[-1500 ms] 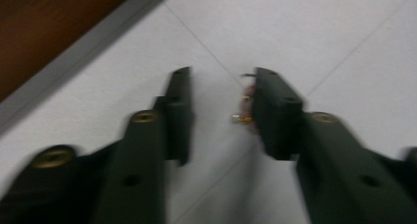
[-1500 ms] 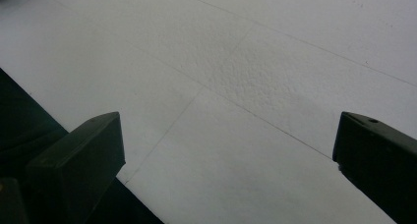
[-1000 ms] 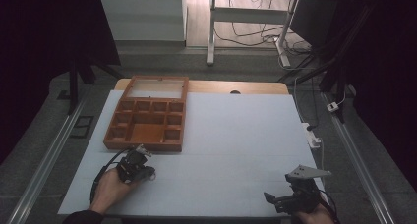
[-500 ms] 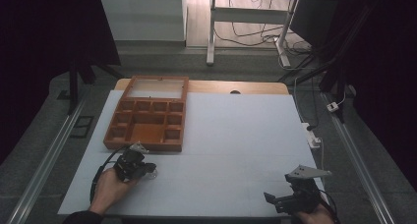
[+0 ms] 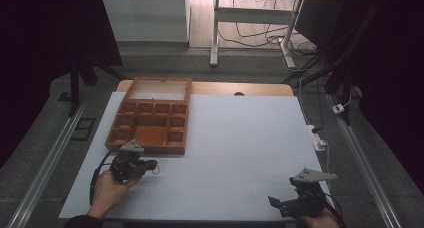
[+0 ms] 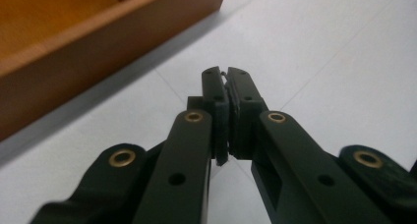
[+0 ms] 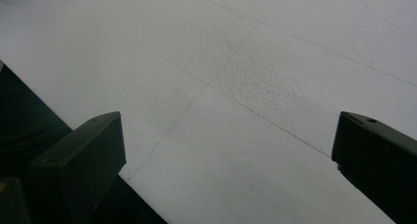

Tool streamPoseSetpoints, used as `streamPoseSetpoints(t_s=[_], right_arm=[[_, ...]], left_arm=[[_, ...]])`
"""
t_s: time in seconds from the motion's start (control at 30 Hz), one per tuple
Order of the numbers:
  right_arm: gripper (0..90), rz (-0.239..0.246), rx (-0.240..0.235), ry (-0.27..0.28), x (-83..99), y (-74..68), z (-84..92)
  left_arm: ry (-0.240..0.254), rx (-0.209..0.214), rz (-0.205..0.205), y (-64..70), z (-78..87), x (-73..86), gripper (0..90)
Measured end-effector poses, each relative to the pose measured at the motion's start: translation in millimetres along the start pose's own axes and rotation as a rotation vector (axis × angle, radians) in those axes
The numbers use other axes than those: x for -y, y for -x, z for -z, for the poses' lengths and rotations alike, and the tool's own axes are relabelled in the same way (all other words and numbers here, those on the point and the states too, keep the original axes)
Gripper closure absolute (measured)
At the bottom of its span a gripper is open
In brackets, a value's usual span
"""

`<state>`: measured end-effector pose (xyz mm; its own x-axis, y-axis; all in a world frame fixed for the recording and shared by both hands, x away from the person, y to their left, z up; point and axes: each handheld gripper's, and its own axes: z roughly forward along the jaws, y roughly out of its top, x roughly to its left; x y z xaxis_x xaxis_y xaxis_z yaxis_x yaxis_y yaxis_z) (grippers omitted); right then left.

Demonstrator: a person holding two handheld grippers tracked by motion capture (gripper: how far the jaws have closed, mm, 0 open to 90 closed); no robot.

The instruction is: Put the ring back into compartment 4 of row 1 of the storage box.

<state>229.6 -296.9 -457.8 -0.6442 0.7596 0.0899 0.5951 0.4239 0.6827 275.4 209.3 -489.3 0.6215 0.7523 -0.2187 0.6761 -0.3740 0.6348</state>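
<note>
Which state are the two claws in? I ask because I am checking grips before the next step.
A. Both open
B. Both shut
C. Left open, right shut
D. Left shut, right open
D: in the left gripper view the left claw has its jaws pressed together with no clear object between them, near the box, while in the right gripper view the right claw stands wide apart over the white mat.

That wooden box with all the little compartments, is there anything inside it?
The wooden box looks empty from the high view: bare brown floors in every compartment. Its near wall hides a little of the front row, and the picture is dim.
</note>
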Motion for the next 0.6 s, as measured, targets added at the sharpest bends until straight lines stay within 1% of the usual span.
streamPoseSetpoints(t_s=[0.17, 0.2, 0.23, 0.33, 0.6], right_arm=[[0.0, -0.003, -0.002, -0.002, -0.1, 0.1, -0.1], [0.0, -0.004, -0.002, -0.002, -0.1, 0.1, -0.1], [0.0, -0.003, -0.001, -0.002, -0.1, 0.2, -0.2], [0.0, -0.002, -0.002, -0.001, -0.1, -0.1, 0.0], [0.0, 0.005, -0.004, 0.005, 0.1, -0.4, 0.4]], left_arm=[[0.064, -0.003, 0.011, -1.2, 9.9, -2.4, 87.5], [0.064, -0.003, 0.011, -1.2, 9.9, -2.4, 87.6], [0.085, 0.003, 0.022, -2.3, 13.4, -3.7, 87.5], [0.109, 0.005, 0.027, -3.2, 18.2, -5.9, 87.6], [0.153, -0.018, 0.002, -2.5, 26.9, -17.4, 87.5]])
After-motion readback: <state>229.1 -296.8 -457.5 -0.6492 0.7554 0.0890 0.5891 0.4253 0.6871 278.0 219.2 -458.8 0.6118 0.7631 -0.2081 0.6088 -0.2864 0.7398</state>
